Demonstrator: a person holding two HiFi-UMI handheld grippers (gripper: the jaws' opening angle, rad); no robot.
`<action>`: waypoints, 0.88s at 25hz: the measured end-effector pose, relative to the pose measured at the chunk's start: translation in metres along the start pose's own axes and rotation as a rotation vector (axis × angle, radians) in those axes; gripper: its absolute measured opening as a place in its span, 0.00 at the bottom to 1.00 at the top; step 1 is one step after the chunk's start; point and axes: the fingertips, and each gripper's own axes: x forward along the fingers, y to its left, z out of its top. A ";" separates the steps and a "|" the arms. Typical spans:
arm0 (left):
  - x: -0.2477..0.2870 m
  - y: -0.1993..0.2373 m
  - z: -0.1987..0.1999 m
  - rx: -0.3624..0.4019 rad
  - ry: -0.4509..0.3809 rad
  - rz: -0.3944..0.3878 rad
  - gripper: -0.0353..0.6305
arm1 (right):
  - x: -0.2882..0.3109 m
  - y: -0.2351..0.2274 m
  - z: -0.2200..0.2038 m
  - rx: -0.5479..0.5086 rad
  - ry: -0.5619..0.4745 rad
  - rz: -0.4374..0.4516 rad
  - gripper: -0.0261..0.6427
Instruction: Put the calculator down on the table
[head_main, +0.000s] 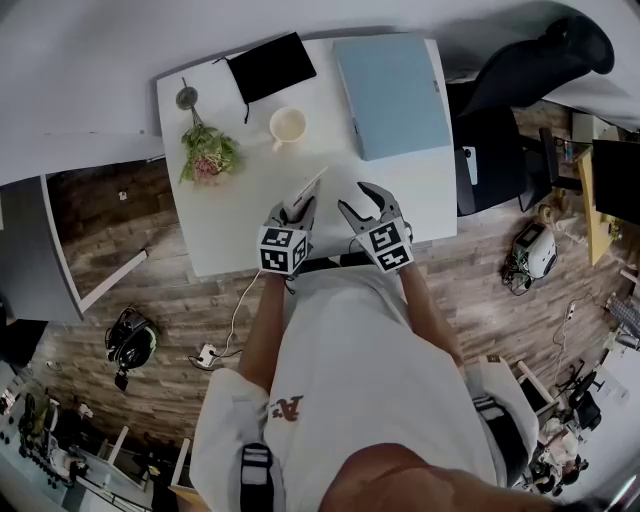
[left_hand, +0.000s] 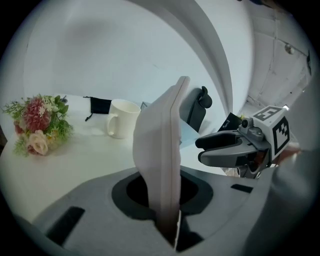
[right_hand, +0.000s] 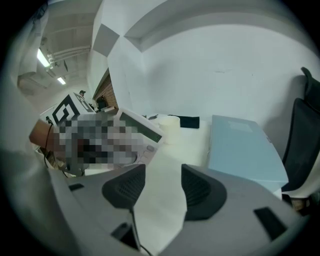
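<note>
A white calculator (head_main: 306, 192) stands on its edge, tilted, just above the white table (head_main: 230, 235), and my left gripper (head_main: 299, 213) is shut on its lower end. In the left gripper view the calculator (left_hand: 162, 155) rises edge-on from between the jaws (left_hand: 167, 227). In the right gripper view, the calculator's display face (right_hand: 141, 131) shows at the left. My right gripper (head_main: 362, 205) hangs just to the calculator's right, open, with only bare tabletop between its pads (right_hand: 162, 187). It also appears in the left gripper view as a grey gripper (left_hand: 225, 147).
A cream mug (head_main: 288, 127) stands behind the grippers and a small flower bouquet (head_main: 207, 155) lies to the left. A black pouch (head_main: 270, 66) and a light-blue folder (head_main: 392, 93) occupy the far side. A dark office chair (head_main: 520, 75) stands at the right.
</note>
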 end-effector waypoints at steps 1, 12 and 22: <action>0.001 0.000 -0.002 -0.009 0.004 -0.004 0.16 | 0.000 0.001 -0.002 -0.001 0.003 0.003 0.38; 0.011 -0.003 -0.023 -0.146 0.031 -0.060 0.16 | 0.003 0.009 -0.019 -0.006 0.038 0.027 0.38; 0.022 -0.009 -0.039 -0.269 0.081 -0.127 0.16 | 0.000 0.008 -0.026 0.002 0.054 0.028 0.38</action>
